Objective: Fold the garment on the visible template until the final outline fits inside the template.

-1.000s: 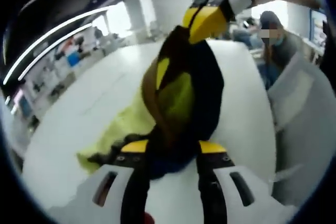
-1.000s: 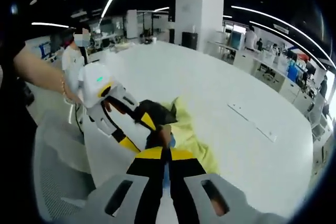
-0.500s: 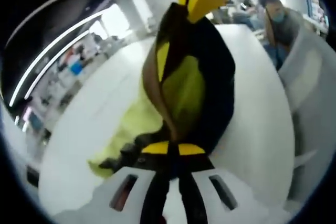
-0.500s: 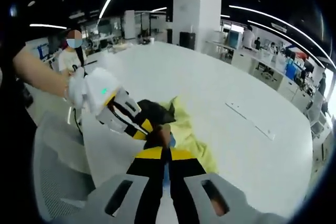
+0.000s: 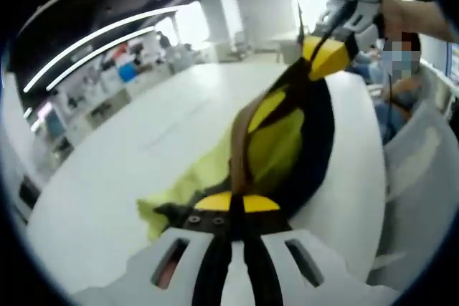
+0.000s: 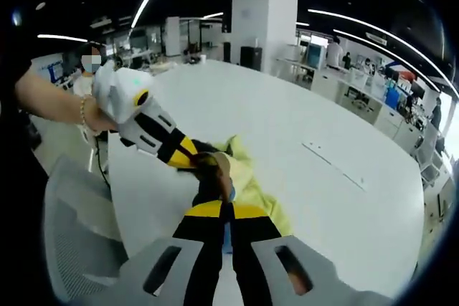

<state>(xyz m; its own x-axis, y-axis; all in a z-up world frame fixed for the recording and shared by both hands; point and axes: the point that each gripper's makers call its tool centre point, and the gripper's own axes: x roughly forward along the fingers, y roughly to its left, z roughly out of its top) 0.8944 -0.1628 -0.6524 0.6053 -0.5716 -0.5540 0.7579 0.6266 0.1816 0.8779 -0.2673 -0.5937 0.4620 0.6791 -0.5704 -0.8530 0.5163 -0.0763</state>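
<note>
Evidently unlabelled, the garment (image 5: 287,141) hangs pinched between both grippers.

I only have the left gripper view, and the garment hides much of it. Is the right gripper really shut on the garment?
Observer: Yes. In the right gripper view, the right gripper has its jaws together, pinching the dark edge of the garment.
Operator: Is anything else on the table past the garment?
Observer: A thin pale strip lies flat on the white table, apart from the garment.
</note>
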